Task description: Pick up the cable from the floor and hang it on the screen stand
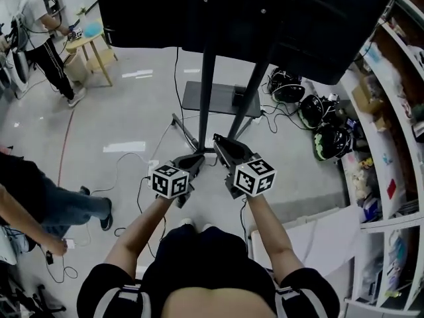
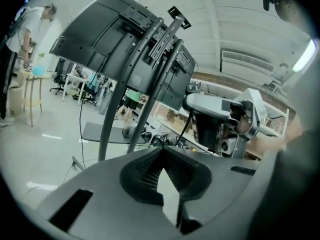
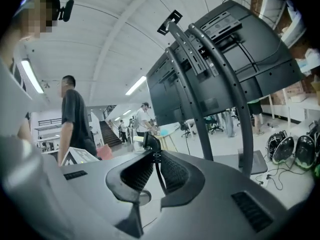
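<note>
The black screen stand [image 1: 207,78] rises just ahead of me, with the dark screen [image 1: 265,12] mounted on top. I hold both grippers up side by side in front of it. My right gripper [image 3: 152,151] is shut on a thin black cable [image 3: 159,176]; its dark plug sticks out at the tips and the strand hangs down between the pads. In the left gripper view the cable [image 2: 189,124] drops from the right gripper toward my left gripper [image 2: 163,151], whose tips meet, with a dark strand below them. The stand's poles [image 2: 117,109] [image 3: 225,84] tower over both grippers [image 1: 197,159] [image 1: 218,141].
The stand's flat base plate [image 1: 212,98] lies on the floor. Helmets [image 1: 311,111] and loose wires sit to its right, beside shelves [image 1: 391,111]. A wooden stool [image 1: 93,45] and a standing person [image 1: 46,38] are far left; another person [image 1: 40,204] is near left.
</note>
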`<control>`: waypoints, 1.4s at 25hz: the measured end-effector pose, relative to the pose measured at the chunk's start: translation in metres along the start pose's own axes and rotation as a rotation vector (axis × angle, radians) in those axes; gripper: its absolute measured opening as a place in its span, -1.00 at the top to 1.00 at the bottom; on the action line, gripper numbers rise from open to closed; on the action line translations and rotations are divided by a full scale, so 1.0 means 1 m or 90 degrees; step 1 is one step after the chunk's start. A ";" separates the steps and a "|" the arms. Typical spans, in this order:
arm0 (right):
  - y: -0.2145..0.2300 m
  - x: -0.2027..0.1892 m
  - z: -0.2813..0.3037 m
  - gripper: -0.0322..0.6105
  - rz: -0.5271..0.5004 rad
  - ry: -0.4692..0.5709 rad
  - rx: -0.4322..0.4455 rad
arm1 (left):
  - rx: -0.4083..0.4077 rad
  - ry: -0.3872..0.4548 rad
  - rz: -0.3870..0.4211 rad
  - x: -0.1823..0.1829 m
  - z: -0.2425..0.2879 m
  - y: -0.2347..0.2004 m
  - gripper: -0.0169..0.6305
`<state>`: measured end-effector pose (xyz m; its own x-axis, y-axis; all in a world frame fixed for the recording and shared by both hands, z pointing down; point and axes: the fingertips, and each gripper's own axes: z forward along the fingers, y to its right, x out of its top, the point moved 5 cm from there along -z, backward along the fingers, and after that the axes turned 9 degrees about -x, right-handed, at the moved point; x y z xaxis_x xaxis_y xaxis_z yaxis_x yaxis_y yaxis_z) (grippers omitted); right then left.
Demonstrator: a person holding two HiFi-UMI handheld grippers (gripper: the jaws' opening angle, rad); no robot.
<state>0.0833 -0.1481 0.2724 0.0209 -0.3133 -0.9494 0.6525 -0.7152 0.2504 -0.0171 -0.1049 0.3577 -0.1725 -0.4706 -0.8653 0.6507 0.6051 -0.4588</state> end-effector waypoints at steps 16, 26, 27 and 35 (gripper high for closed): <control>0.030 0.057 -0.048 0.70 0.005 0.037 0.021 | -0.009 0.066 0.018 0.056 0.038 0.049 0.93; 0.044 0.085 -0.044 0.70 0.004 0.068 0.023 | -0.009 0.090 0.061 0.093 0.036 0.051 0.93; 0.044 0.089 -0.041 0.70 0.004 0.071 0.025 | -0.010 0.092 0.062 0.096 0.036 0.050 0.93; 0.054 0.120 -0.010 0.70 -0.007 0.096 0.033 | -0.026 0.092 0.066 0.120 0.051 0.030 0.93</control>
<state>0.1284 -0.2185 0.1704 0.1298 -0.2107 -0.9689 0.6136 -0.7505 0.2454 0.0195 -0.1764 0.2502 -0.2131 -0.3089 -0.9269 0.6401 0.6726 -0.3713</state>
